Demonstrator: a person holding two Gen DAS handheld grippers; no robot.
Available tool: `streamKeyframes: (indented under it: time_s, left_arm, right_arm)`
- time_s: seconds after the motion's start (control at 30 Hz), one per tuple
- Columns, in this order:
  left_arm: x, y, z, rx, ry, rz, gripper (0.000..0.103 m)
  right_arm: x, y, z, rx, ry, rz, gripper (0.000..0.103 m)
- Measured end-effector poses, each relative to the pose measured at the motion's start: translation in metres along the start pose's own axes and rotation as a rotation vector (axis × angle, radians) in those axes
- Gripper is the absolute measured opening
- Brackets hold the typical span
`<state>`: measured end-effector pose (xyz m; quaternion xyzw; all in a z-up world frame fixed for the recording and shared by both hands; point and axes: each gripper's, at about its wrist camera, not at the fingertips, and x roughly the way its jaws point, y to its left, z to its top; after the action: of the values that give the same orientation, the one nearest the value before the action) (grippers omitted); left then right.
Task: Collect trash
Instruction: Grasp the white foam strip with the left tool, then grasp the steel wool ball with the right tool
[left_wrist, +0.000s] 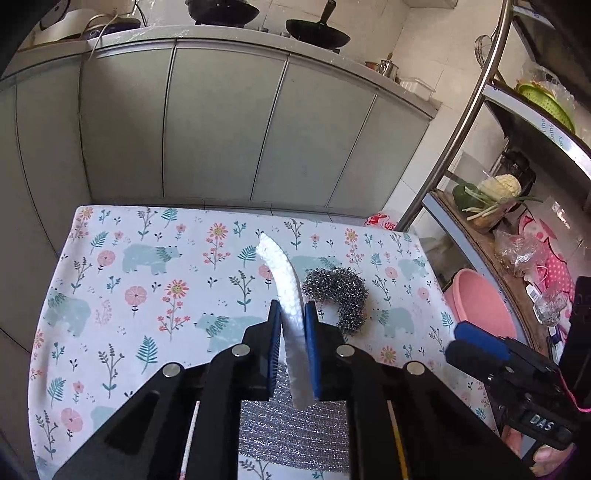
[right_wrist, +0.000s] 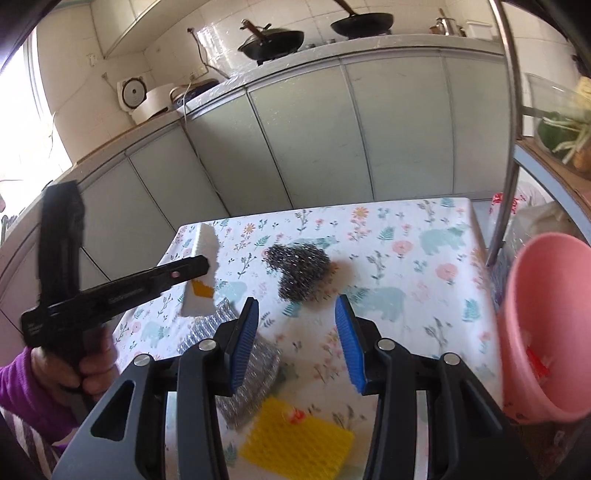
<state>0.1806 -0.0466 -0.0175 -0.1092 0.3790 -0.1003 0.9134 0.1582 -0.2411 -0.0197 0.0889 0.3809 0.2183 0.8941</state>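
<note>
My left gripper (left_wrist: 292, 317) is shut on a white foam strip (left_wrist: 284, 284) and holds it above the floral table (left_wrist: 147, 295); it shows from the side in the right wrist view (right_wrist: 199, 266) with the foam strip (right_wrist: 205, 258) in it. A steel wool scrubber (left_wrist: 338, 295) lies just right of it, also in the right wrist view (right_wrist: 299, 269). My right gripper (right_wrist: 297, 310) is open and empty above the table, just short of the scrubber. A silver scouring cloth (right_wrist: 243, 369) and a yellow sponge (right_wrist: 295, 439) lie near the front edge.
A pink basin (right_wrist: 546, 339) stands at the table's right side, also in the left wrist view (left_wrist: 480, 306). A metal shelf rack (left_wrist: 461, 122) with vegetables stands to the right. Grey kitchen cabinets (left_wrist: 221, 122) run behind the table.
</note>
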Motion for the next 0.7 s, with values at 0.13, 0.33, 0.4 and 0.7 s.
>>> streamKeyframes:
  time_s: [0.13, 0.33, 0.4, 0.7]
  left_arm:
    - [-0.017, 0.014, -0.001, -0.023, -0.033, -0.005, 0.012]
    - [-0.031, 0.029, -0.001, -0.059, -0.065, -0.029, 0.012]
    - [-0.031, 0.032, -0.002, -0.064, -0.065, -0.033, 0.012]
    - [-0.032, 0.033, -0.005, -0.068, -0.068, -0.052, 0.012]
  right_arm:
    - [0.032, 0.006, 0.009, 0.019, 0.039, -0.020, 0.044]
    - [0.070, 0.009, 0.016, 0.067, 0.090, -0.063, 0.044]
    - [0.076, 0.008, 0.018, 0.068, 0.094, -0.103, 0.044]
    - [0.082, -0.001, 0.013, 0.077, 0.112, -0.092, 0.020]
